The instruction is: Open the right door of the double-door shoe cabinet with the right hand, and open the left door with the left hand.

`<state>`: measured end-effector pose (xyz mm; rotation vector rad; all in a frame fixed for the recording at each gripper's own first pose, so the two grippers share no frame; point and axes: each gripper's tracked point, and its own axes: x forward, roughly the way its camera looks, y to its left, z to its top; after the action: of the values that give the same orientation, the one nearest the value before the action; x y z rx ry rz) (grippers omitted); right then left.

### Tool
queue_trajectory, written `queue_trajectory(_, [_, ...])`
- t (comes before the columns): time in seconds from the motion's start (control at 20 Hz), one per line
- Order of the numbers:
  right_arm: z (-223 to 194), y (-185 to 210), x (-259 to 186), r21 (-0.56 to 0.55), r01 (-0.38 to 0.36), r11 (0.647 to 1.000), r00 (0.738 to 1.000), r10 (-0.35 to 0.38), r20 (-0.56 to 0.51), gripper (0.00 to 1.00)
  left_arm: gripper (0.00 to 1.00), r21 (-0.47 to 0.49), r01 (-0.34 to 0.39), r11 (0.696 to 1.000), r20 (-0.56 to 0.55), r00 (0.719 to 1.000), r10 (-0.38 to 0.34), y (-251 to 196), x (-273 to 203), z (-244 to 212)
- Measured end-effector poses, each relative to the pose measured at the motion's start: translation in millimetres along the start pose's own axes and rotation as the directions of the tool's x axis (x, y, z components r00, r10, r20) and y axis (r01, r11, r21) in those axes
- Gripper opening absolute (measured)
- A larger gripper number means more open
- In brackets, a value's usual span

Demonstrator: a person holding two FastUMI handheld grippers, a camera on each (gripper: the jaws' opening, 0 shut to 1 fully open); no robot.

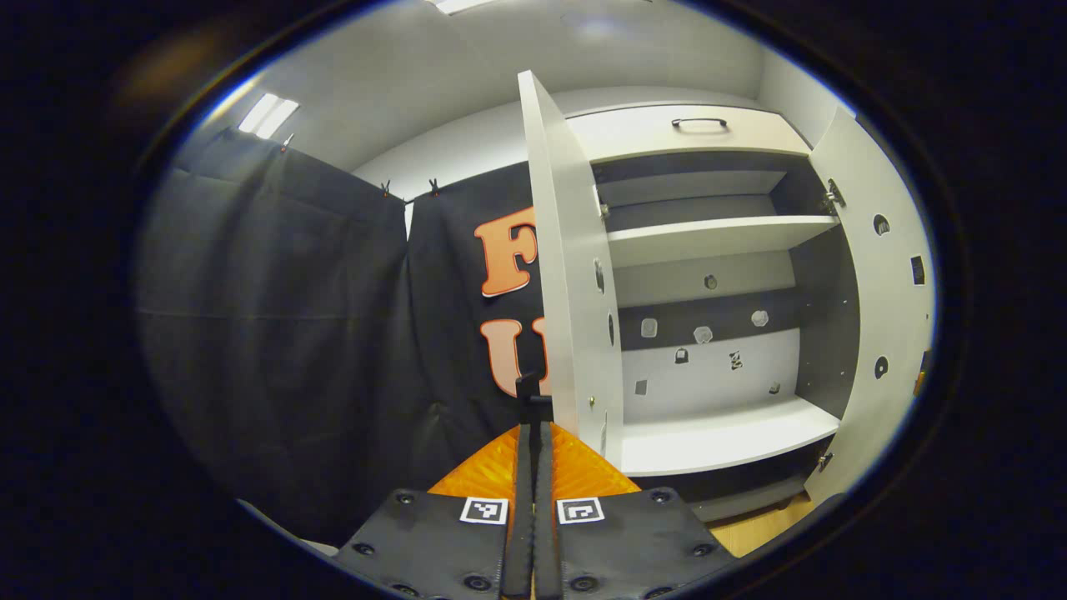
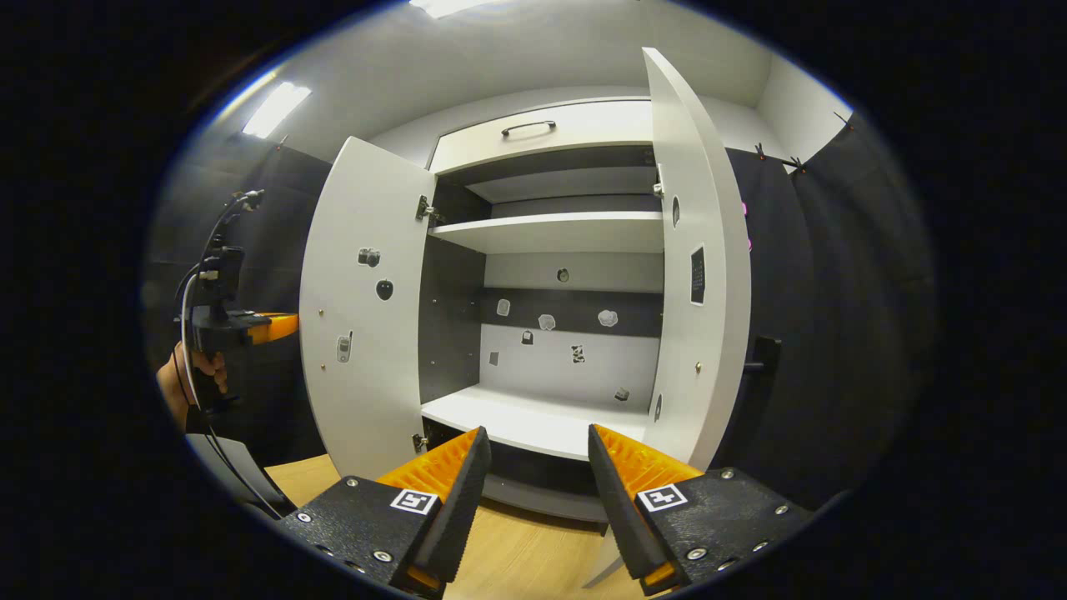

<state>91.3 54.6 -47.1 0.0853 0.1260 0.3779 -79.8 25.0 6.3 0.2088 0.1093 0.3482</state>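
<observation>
white left door [image 1: 575, 275] and right door [image 2: 696, 275] both stand swung wide; left gripper [image 1: 533, 408] jaws pinch the left door's handle, right gripper [image 2: 533, 454] jaws gape empty.

Black cloth wall [image 1: 275, 333], white ceiling with light panel [image 2: 275, 108], wooden floor [image 2: 517, 558].
</observation>
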Motion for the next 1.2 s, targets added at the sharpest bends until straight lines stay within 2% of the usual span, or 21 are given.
queue_trajectory(0.15, [17,-6,3,-0.011,0.019,1.0,0.999,-0.019,0.029,0.75,0.07,-0.007,0.048,0.999,0.048,0.998,-0.047,-28,-10,21])
queue_trajectory(0.25, [29,-6,4,-0.004,0.019,1.0,0.998,-0.019,0.054,0.77,0.11,-0.035,0.099,0.994,0.058,0.994,-0.097,-52,-15,28])
queue_trajectory(0.35, [38,-1,4,-0.006,-0.009,1.0,0.997,0.009,0.083,0.79,0.31,-0.058,0.154,0.986,0.044,0.987,-0.152,-73,-19,28])
queue_trajectory(0.5, [48,-10,3,-0.021,0.035,0.999,0.994,-0.033,0.108,0.84,0.66,-0.084,0.206,0.975,0.035,0.978,-0.204,-94,-19,30])
queue_trajectory(0.55, [50,-13,1,-0.023,0.052,0.998,0.993,-0.049,0.107,0.86,0.7,-0.089,0.227,0.97,0.044,0.974,-0.224,-99,-19,33])
queue_trajectory(0.6, [55,-16,-2,-0.02,0.076,0.997,0.991,-0.073,0.114,0.87,0.69,-0.09,0.237,0.967,0.053,0.971,-0.233,-102,-18,37])
queue_trajectory(0.65, [61,-20,-5,-0.016,0.096,0.995,0.988,-0.093,0.127,0.88,0.71,-0.092,0.251,0.964,0.066,0.967,-0.245,-104,-15,40])
queue_trajectory(0.8, [78,-23,-8,-0.017,0.158,0.987,0.974,-0.153,0.164,0.88,0.9,-0.105,0.296,0.95,0.086,0.954,-0.287,-110,-11,47])
queue_trajectory(0.9, [88,-20,-10,-0.046,0.183,0.982,0.968,-0.172,0.185,0.88,0.94,-0.122,0.306,0.944,0.094,0.951,-0.296,-108,-9,54])
queue_trajectory(1.05, [100,-15,-9,-0.057,0.225,0.973,0.957,-0.21,0.2,0.89,0.94,-0.16,0.332,0.93,0.111,0.942,-0.317,-101,-11,69])
queue_trajectory(1.1, [102,-11,-7,-0.056,0.224,0.973,0.959,-0.21,0.191,0.84,0.94,-0.173,0.339,0.925,0.118,0.939,-0.323,-98,-12,74])
queue_trajectory(1.15, [104,-7,-7,-0.055,0.227,0.972,0.959,-0.214,0.186,0.92,0.94,-0.182,0.342,0.922,0.124,0.938,-0.323,-94,-13,80])
queue_trajectory(1.2, [108,-6,-8,-0.053,0.233,0.971,0.957,-0.219,0.188,0.92,0.95,-0.19,0.339,0.922,0.129,0.939,-0.318,-89,-13,86])
